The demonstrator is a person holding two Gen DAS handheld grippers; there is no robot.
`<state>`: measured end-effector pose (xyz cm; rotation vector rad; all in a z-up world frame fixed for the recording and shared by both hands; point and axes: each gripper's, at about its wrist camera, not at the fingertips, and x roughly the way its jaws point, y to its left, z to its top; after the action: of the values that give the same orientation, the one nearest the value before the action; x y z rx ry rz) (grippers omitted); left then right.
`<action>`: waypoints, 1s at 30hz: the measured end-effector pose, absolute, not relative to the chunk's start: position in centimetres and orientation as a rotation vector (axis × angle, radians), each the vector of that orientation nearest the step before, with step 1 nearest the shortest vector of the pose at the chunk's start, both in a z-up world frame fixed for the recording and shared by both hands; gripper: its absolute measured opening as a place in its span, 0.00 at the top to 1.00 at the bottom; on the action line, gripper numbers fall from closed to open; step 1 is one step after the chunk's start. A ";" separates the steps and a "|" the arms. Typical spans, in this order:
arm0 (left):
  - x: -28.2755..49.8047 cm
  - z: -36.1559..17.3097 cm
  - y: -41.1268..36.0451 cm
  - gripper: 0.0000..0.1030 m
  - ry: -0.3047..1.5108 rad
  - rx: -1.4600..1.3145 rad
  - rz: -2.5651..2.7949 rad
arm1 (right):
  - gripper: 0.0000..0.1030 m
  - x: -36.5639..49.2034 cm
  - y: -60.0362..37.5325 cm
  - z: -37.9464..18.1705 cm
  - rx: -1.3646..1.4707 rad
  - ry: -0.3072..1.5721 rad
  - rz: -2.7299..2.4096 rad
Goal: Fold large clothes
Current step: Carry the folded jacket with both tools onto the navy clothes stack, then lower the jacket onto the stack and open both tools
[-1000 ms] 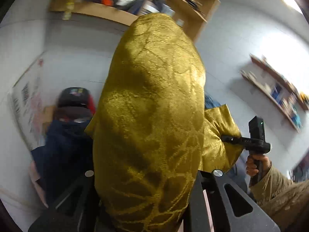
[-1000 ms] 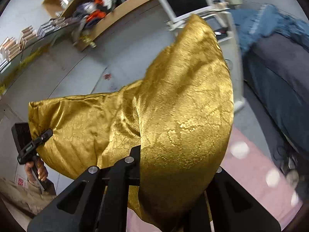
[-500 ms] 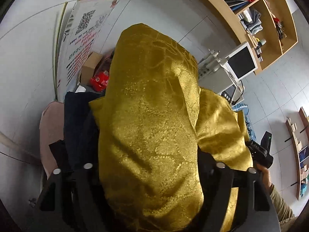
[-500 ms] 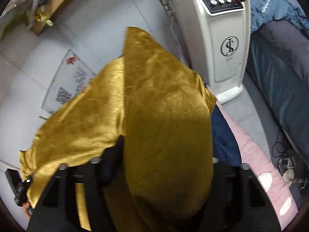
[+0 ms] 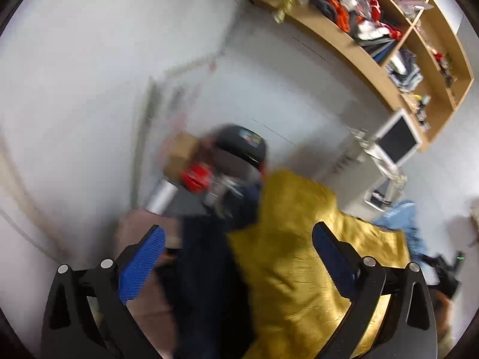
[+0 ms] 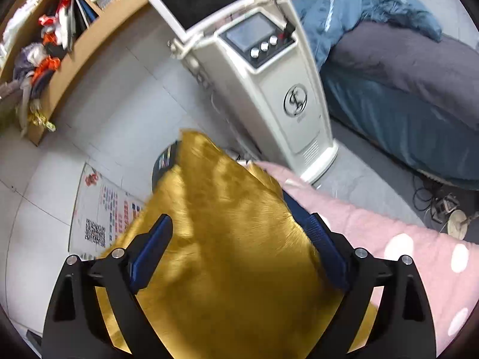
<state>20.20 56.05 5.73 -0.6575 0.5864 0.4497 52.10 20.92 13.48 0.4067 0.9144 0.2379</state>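
Observation:
The gold brocade garment (image 5: 299, 257) lies spread over a dark navy cloth (image 5: 206, 269) on the pink dotted blanket (image 6: 389, 239). My left gripper (image 5: 236, 260) hovers over the garment's left edge. Its jaws are opening wide, and the blue pads (image 5: 140, 264) are clear of the fabric. My right gripper (image 6: 236, 251) hangs over the gold garment (image 6: 227, 239). Its jaws are also opening, with cloth below and between the fingers but not pinched. In the left wrist view the right gripper (image 5: 446, 272) shows at the far right edge, held by a hand.
A white machine with a screen (image 6: 269, 83) stands just beyond the blanket. A bed with grey and blue covers (image 6: 404, 83) is at the right. Wooden wall shelves (image 5: 374, 39) hold clutter. A black helmet (image 5: 239, 146), a box and red items sit behind the navy cloth.
Both grippers went from shut on the raised gold garment to wide open. The garment dropped from in front of the cameras onto the blanket and navy cloth. Both hands came down and forward.

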 end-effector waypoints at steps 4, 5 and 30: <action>19.1 8.7 52.9 0.06 0.645 -0.548 0.458 | 0.08 48.0 23.0 17.2 0.185 0.867 0.261; 19.1 9.2 51.9 0.06 0.655 -0.527 0.446 | 0.05 46.8 23.9 17.6 0.125 0.878 0.281; 20.5 9.0 33.4 0.06 0.995 -0.283 0.328 | 0.05 31.9 29.7 18.2 -0.312 0.952 0.421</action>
<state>20.47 33.39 9.03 -0.2828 0.9954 0.3281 31.94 29.74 18.15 -0.3123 0.9516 0.4209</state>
